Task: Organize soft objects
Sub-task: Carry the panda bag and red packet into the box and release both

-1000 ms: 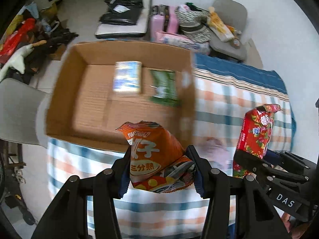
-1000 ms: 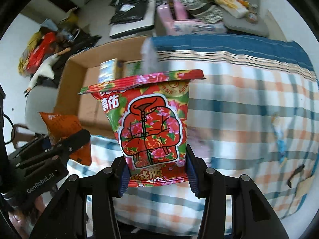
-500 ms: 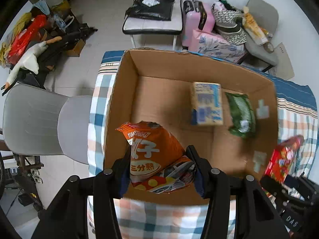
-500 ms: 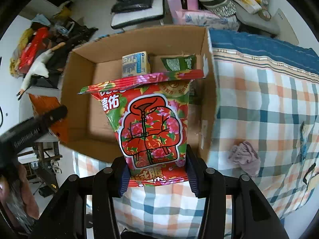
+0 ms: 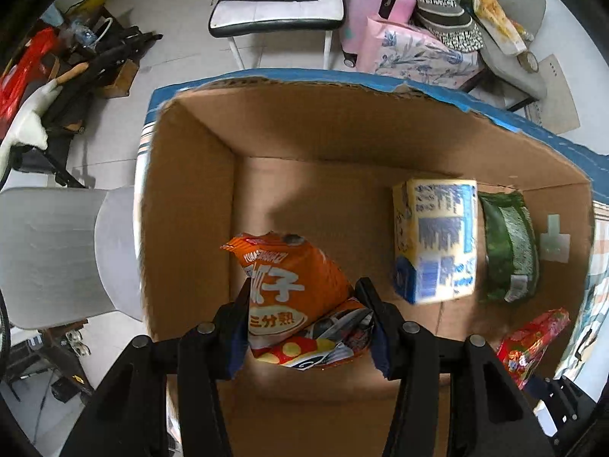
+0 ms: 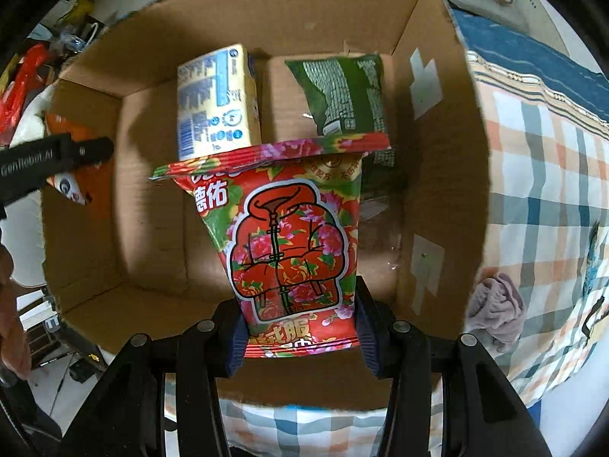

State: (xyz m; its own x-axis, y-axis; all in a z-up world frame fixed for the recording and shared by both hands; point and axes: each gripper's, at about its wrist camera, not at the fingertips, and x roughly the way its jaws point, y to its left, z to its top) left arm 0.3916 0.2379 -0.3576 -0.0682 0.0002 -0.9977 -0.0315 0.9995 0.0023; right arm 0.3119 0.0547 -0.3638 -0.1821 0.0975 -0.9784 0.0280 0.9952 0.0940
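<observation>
My left gripper (image 5: 304, 327) is shut on an orange snack bag (image 5: 293, 297) and holds it over the left part of an open cardboard box (image 5: 182, 205). My right gripper (image 6: 298, 335) is shut on a red floral packet (image 6: 293, 243) and holds it over the box's (image 6: 441, 160) right part. The red packet also shows at the lower right of the left wrist view (image 5: 533, 342). A yellow-blue pack (image 5: 434, 240) and a green bag (image 5: 508, 243) lie on the box floor; both also show in the right wrist view, the pack (image 6: 215, 103) beside the green bag (image 6: 342, 91).
The box stands on a table with a plaid cloth (image 6: 540, 175). A crumpled grey cloth (image 6: 495, 316) lies on it right of the box. A grey chair (image 5: 57, 251) stands left of the table. Chairs with bags and a pink suitcase (image 5: 373, 3) stand behind.
Both grippers have moved forward and down over the box with their bags. The box now fills both views.
</observation>
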